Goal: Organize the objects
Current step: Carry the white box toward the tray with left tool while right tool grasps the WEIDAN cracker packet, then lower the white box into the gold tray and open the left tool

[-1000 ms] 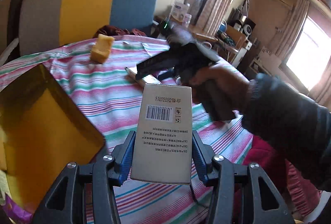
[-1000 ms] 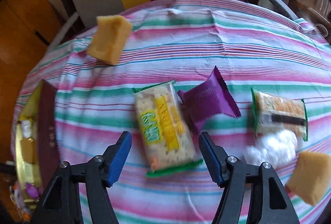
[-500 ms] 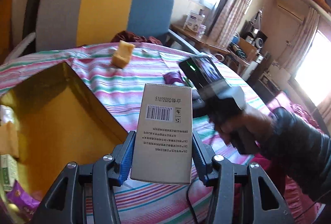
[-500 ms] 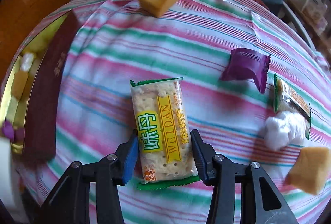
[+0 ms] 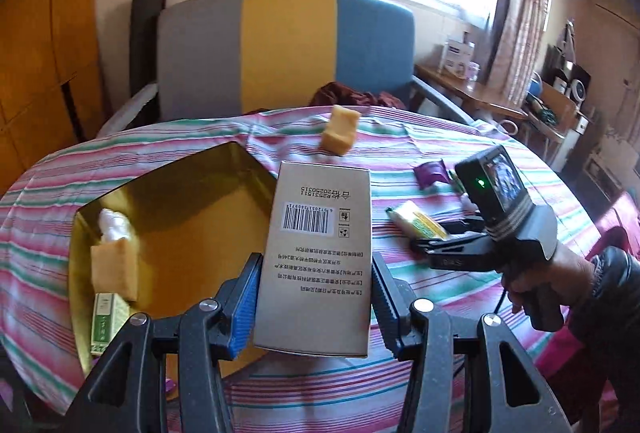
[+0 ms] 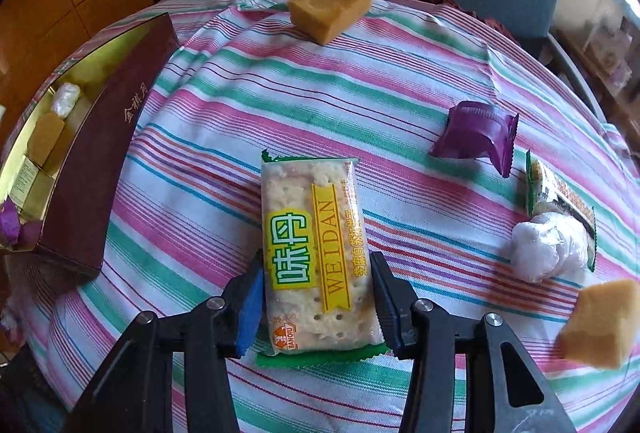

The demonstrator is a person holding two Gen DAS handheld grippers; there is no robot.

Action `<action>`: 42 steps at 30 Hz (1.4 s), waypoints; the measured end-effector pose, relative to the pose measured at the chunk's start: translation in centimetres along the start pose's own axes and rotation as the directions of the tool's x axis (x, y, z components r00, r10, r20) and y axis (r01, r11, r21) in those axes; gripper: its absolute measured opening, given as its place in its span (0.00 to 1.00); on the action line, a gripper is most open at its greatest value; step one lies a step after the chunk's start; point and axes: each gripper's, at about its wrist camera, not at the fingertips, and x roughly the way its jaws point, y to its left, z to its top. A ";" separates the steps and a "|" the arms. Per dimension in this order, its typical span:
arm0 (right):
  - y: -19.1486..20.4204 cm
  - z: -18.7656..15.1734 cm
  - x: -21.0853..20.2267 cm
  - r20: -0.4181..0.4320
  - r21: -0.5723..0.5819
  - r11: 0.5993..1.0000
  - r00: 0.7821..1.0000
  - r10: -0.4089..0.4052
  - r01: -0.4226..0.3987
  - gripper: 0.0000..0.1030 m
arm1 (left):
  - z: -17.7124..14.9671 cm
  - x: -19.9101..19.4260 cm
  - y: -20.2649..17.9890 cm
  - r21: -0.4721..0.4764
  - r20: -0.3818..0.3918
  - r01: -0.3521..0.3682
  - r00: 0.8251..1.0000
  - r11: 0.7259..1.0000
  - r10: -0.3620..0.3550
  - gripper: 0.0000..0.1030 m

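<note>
Since a second ago right gripper (image 6: 318, 303) has closed on cracker pack (image 6: 314, 253), pads pressing its near end as it lies on cloth (image 6: 400, 81). Left gripper (image 5: 316, 303) clamps carton (image 5: 320, 253), now over tin (image 5: 180, 217). Lift pack level, gently; crackers likely break. Tin holds sponge block (image 5: 114, 271), white wad (image 5: 114, 225), green box (image 5: 106, 321).

Black claw (image 5: 316, 309) with blue finger pads (image 5: 245, 307), silver screws, dark sleeve (image 5: 608, 297).
</note>
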 end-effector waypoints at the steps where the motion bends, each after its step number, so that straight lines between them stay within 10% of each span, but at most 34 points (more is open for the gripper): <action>1: 0.6 0.2 0.4 0.002 -0.004 1.000 1.000 -0.005 0.005 0.48 | 0.0 0.0 0.2 -0.003 -0.001 -0.001 1.000 1.000 0.001 0.50; 19: 0.9 0.2 0.3 0.015 -0.021 1.000 1.000 -0.018 0.018 0.48 | -0.5 2.7 7.1 -0.226 -0.094 -0.003 0.995 0.974 -0.019 0.49; 25: 0.9 0.3 0.3 0.014 -0.031 0.999 1.000 -0.021 0.021 0.48 | 0.9 5.1 13.3 -0.328 -0.122 -0.111 0.990 0.938 0.074 0.49; 36: 1.0 0.4 0.3 0.012 -0.037 0.999 1.000 -0.024 0.024 0.47 | 2.9 13.1 20.5 -0.364 -0.278 -0.372 0.918 0.854 0.282 0.49; 42: 1.0 0.4 0.3 0.013 -0.039 0.999 1.000 -0.020 0.020 0.48 | 2.6 14.3 21.6 -0.384 -0.321 -0.392 0.906 0.836 0.278 0.52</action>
